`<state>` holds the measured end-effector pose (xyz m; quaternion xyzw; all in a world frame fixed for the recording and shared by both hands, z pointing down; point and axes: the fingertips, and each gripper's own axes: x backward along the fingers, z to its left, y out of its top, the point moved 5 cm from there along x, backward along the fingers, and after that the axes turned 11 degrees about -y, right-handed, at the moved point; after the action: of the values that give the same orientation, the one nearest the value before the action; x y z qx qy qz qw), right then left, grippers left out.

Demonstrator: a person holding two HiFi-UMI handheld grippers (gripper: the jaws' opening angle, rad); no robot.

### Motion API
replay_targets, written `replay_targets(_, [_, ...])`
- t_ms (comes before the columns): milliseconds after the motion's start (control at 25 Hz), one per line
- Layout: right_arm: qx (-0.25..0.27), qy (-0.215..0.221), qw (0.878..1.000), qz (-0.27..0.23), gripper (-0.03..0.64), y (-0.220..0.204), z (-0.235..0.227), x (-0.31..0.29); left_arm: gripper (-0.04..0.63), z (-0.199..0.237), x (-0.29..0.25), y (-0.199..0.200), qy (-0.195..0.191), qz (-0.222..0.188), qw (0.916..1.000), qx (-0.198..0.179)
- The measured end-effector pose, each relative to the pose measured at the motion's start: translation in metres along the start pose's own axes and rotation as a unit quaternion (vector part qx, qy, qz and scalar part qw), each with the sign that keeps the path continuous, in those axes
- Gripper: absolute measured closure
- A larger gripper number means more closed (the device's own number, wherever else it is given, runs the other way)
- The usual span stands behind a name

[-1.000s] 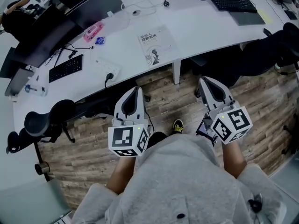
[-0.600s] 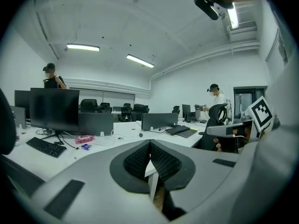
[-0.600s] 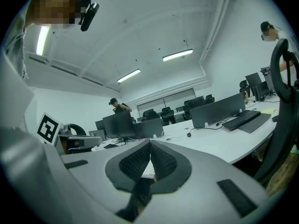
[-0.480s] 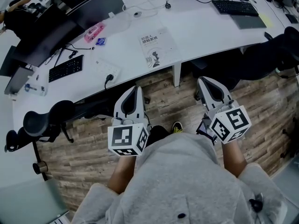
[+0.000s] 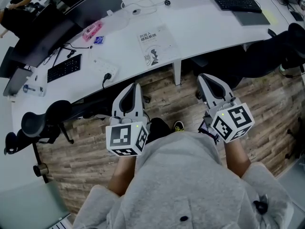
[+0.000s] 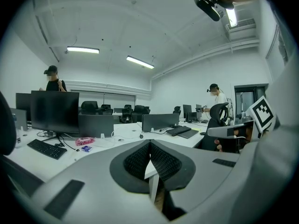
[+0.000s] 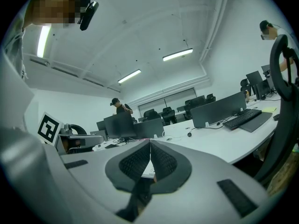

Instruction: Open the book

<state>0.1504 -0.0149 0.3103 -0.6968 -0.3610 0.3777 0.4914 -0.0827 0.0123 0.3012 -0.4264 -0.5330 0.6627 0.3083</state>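
Overhead, from the head view, the left gripper [image 5: 132, 87] and the right gripper [image 5: 206, 77] were held side by side above the wooden floor [image 5: 95, 151], in front of the person's grey sweatshirt [image 5: 186, 185] and short of the desk's front edge. The book [image 5: 155, 44] lay closed on the curved white desk [image 5: 209, 27], close to that edge, beyond the two grippers and roughly between them, touched by neither. A black keyboard [image 5: 64, 68] and a pink packet [image 5: 93, 31] sat further left on the same desk.

Next, the left gripper view showed its jaws clenched, pad against pad, with nothing caught between them. Past them stood a dark monitor [image 6: 55, 111] on the desk, and two people stood far back in the room.

Lastly, the right gripper view showed its jaws likewise pressed fully together and empty. Beyond them the desk ran off to the right, carrying a second keyboard [image 7: 245, 118].
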Motion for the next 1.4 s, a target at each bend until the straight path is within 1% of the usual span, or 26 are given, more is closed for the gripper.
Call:
replay_targets(280, [-0.006,0.008,1.000,-0.005,0.591,0.001,-0.001,0.002,0.584,-0.005,0.003,0.004,0.009,-0.007,0.9999,-0.006])
replay_targets(600, [-0.006,0.006,1.000,-0.005,0.591,0.000,-0.002,0.004,0.584,-0.006,-0.002,0.006,0.005,-0.011,0.9999,-0.012])
replay_targets(760, [-0.004,0.003,1.000,-0.004,0.591,-0.002,-0.001,0.001,0.584,-0.004,-0.007,0.006,-0.003,-0.012,0.9998,-0.013])
replay_targets(1040, [0.006,-0.002,1.000,0.006,0.591,-0.001,-0.002,-0.018,0.584,0.007,-0.025,0.005,-0.016,-0.010,0.9998,-0.006])
replay_targets(1400, [0.004,-0.009,1.000,0.026,0.591,-0.004,-0.010,-0.050,0.584,0.031,-0.050,0.002,-0.020,0.001,0.9998,0.006])
